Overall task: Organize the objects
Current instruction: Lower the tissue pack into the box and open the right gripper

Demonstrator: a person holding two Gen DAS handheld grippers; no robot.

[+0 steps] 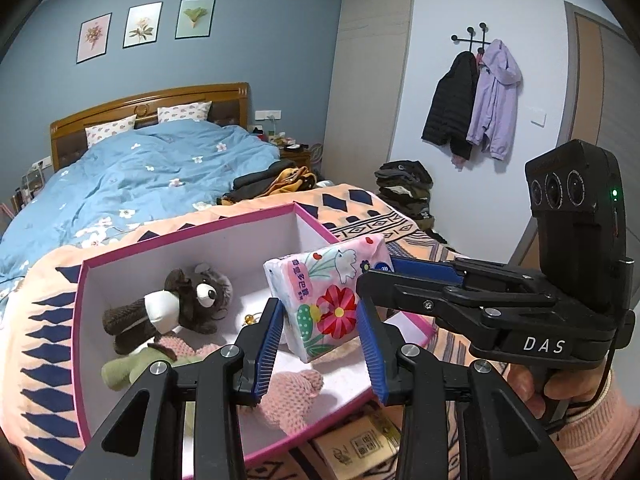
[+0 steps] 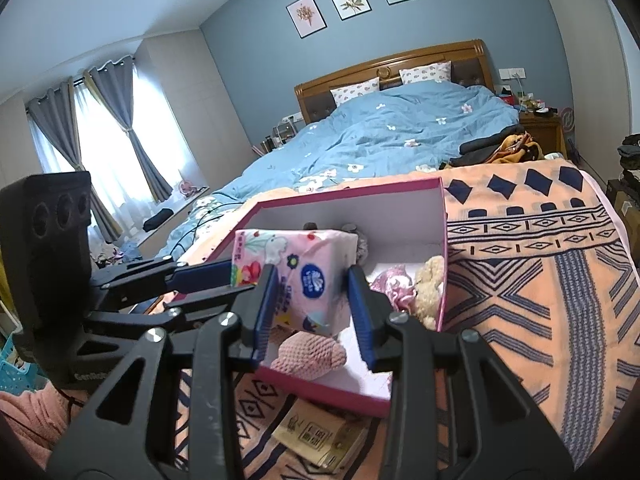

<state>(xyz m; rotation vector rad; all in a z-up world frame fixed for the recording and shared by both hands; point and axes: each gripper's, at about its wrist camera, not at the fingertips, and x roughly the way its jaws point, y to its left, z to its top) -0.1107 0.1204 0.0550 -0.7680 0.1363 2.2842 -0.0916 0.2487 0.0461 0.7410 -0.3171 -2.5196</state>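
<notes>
A pink flowered tissue pack (image 1: 328, 276) (image 2: 296, 248) hangs tilted over an open pink-rimmed box (image 1: 192, 236) (image 2: 340, 194). My left gripper (image 1: 319, 305) (image 2: 233, 278) is shut on one end of the pack. My right gripper (image 2: 311, 272) (image 1: 376, 276) is shut on the other end. Inside the box lie a brown bear plush (image 1: 180, 304), a green plush (image 1: 128, 368), a pink knit toy (image 1: 288, 396) (image 2: 312, 354) and a beige plush (image 2: 430, 280). The pack hides part of the box floor.
The box rests on an orange patterned blanket (image 2: 520, 260) at the foot of a bed with a blue duvet (image 1: 152, 176). A printed cardboard piece (image 2: 316, 432) lies under the box's near edge. Folded clothes (image 1: 404, 188) are stacked by the wall, and coats (image 1: 472, 100) hang above them.
</notes>
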